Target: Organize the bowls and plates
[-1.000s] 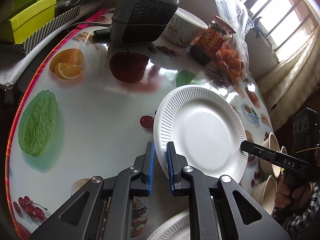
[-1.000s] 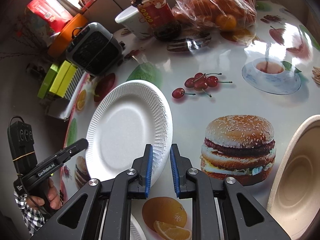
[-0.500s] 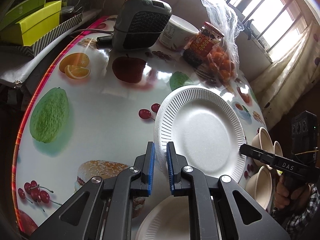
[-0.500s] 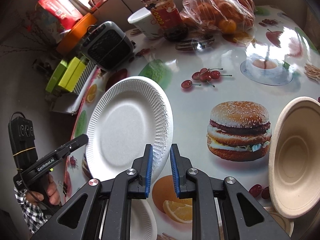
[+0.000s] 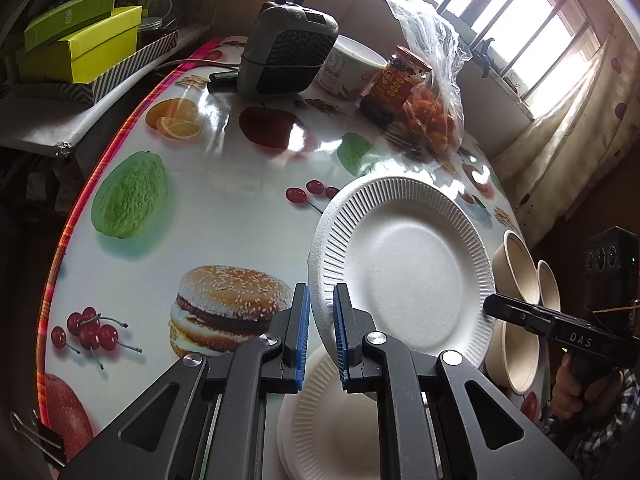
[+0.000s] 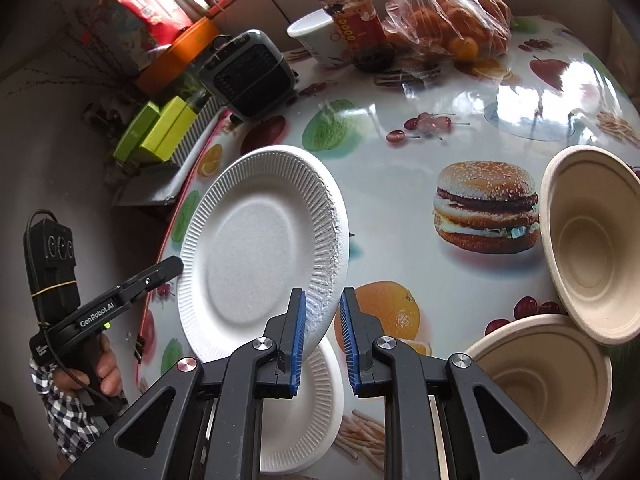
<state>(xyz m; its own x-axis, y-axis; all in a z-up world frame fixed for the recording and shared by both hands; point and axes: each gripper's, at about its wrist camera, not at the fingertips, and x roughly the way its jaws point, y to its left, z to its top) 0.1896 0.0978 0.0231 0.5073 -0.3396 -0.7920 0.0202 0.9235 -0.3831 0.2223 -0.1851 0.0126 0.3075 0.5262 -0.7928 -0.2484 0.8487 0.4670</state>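
A white ribbed paper plate (image 5: pixel 404 268) is held in the air between both grippers, over a stack of white plates (image 5: pixel 328 412) on the table. My left gripper (image 5: pixel 320 320) is shut on the plate's left rim. My right gripper (image 6: pixel 323 328) has its jaws slightly apart around the opposite rim of the plate (image 6: pixel 256 256); the stack (image 6: pixel 316 400) lies below it. Beige bowls (image 6: pixel 592 240) stand at the right, one more bowl (image 6: pixel 536 376) in front; they also show in the left wrist view (image 5: pixel 516 276).
A round table with a fruit-and-burger print cloth (image 5: pixel 224 208). At the back stand a grey heater (image 5: pixel 288 60), a white cup (image 5: pixel 348 68), a red-lidded jar (image 5: pixel 396 84) and a bag of oranges (image 5: pixel 432 116). Green boxes (image 5: pixel 84 40) sit off the table's left edge.
Both grippers have carried the plate toward the near edge, over the plate stack. The right gripper's jaws have opened a little; the left stays shut on the rim.
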